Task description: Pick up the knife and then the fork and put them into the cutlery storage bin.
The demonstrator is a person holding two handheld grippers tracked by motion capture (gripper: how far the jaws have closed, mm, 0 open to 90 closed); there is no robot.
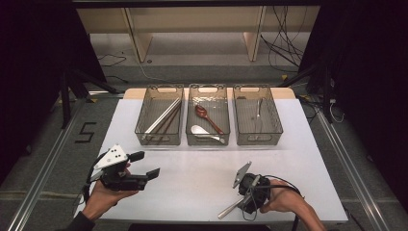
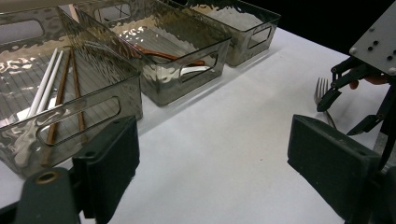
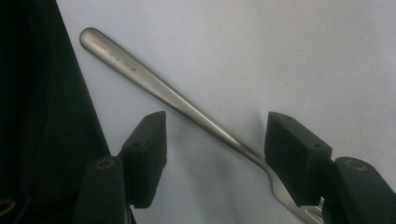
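While the left tool (image 2: 212, 172) gapes, the right tool (image 3: 215, 158) straddles a slim matte steel fork (image 3: 177, 100), ungripped.

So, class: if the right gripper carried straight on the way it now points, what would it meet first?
Probably the fork lying on the white table: the right gripper points down at it, open jaws on either side of its handle.

High view looks down over the table (image 1: 202, 163); gripper views sit low and close — all three share the fork (image 3: 187, 105).

Silver fork (image 3: 187, 105) on white table (image 1: 192, 178); smoky grey bins (image 1: 208, 115); red-brown spoon (image 1: 208, 118); black jaws.
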